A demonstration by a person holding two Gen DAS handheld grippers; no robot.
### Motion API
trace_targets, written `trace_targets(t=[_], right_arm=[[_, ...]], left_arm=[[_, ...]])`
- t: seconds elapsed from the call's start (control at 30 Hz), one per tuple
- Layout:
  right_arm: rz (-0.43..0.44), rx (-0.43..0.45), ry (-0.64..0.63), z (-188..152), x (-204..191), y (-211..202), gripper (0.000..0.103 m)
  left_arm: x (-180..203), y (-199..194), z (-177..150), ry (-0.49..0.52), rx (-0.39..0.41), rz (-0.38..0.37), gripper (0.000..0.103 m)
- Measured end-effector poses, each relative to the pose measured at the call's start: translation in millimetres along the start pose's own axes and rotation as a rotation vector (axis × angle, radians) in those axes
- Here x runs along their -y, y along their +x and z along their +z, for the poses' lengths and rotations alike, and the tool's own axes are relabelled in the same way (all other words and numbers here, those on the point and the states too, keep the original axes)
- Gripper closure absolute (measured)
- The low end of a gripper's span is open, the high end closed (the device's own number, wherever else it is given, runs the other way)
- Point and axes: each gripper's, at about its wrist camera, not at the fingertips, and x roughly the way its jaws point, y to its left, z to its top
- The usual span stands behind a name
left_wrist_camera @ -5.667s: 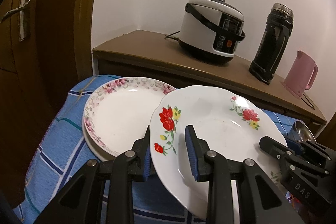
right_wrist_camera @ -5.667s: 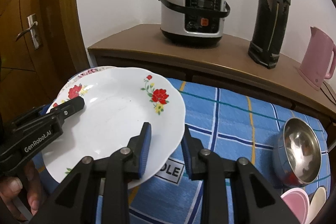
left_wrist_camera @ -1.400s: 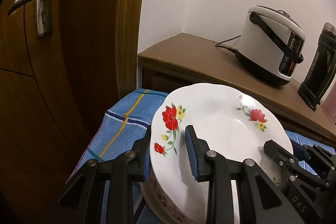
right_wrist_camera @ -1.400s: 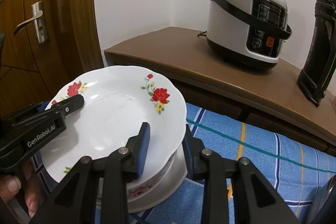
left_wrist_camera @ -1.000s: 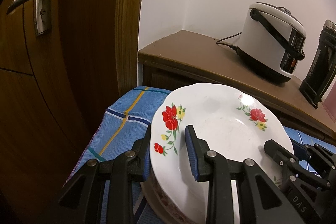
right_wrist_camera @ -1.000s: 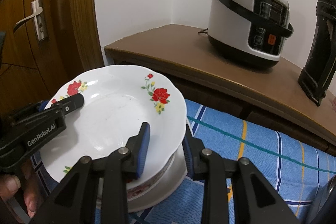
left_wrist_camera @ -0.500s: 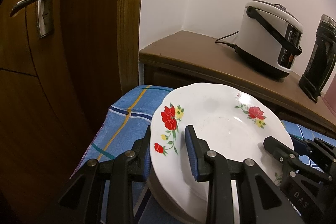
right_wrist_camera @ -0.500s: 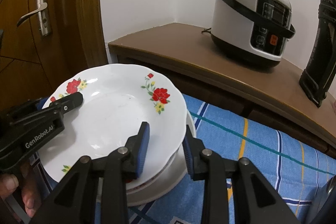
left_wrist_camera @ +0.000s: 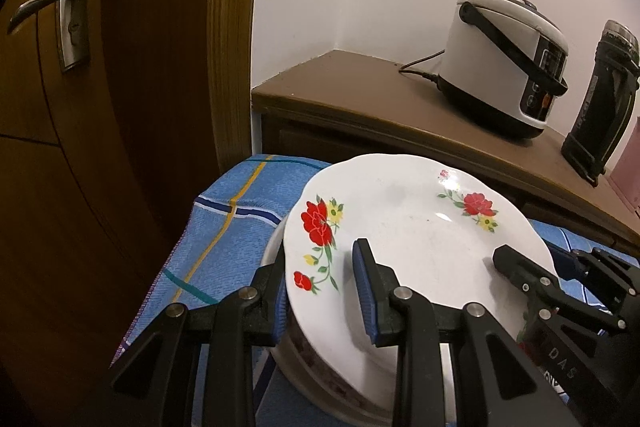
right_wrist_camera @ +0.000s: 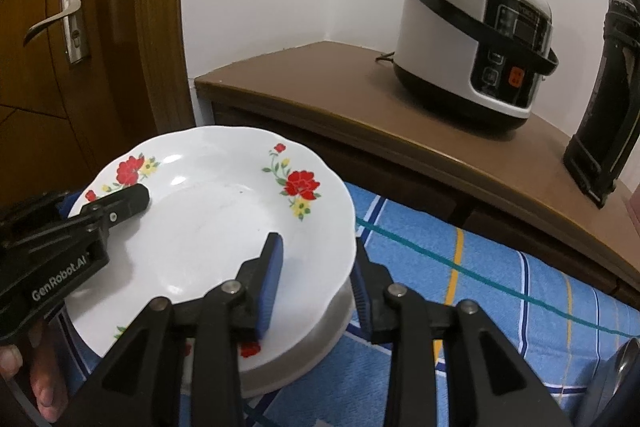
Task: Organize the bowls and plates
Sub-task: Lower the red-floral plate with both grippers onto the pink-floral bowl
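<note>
A white plate with red flowers (left_wrist_camera: 408, 227) (right_wrist_camera: 208, 219) lies on top of a stack of plates (left_wrist_camera: 296, 351) (right_wrist_camera: 320, 339) at the left end of the blue checked cloth (left_wrist_camera: 224, 227). My left gripper (left_wrist_camera: 320, 267) is shut on the plate's left rim, one pad on top and one beneath. My right gripper (right_wrist_camera: 316, 255) clasps the right rim the same way. Each gripper shows in the other's view: the left gripper (right_wrist_camera: 120, 199) and the right gripper (left_wrist_camera: 520, 263). A hand (right_wrist_camera: 40, 387) holds the left one.
Behind the cloth runs a brown sideboard (right_wrist_camera: 320, 75) bearing a rice cooker (right_wrist_camera: 472, 47) (left_wrist_camera: 504, 67), a black flask (right_wrist_camera: 608, 107) and a pink kettle (left_wrist_camera: 628, 167). A wooden door (left_wrist_camera: 60, 7) stands close on the left. A steel bowl's rim (right_wrist_camera: 624, 375) shows at the lower right.
The flowered plate has sunk a little and now sits flatter on the stack. The right jaws stand slightly wider. Both grippers otherwise keep their place.
</note>
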Motion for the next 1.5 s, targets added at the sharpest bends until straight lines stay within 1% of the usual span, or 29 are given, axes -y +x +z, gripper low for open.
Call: trace_targets(t=[0.57,0.97,1.5], right_arm=[[0.009,-0.005,-0.031,-4.5,0.7,-1.6,0.069],[0.018,-0.023,-0.028,0.0,1.1,2.8,0.069],[0.017,-0.023,-0.033,-0.9,0.6,2.9,0.068]], left_arm=[[-1.0,-2.5,-1.9,-0.005,-0.012,0.002,0.071],[-1.8,-1.0,-1.7,-0.007,-0.025,-0.003,0.071],[-2.5,-3.0,-2.8,-0.016,-0.029,-0.005,0.071]])
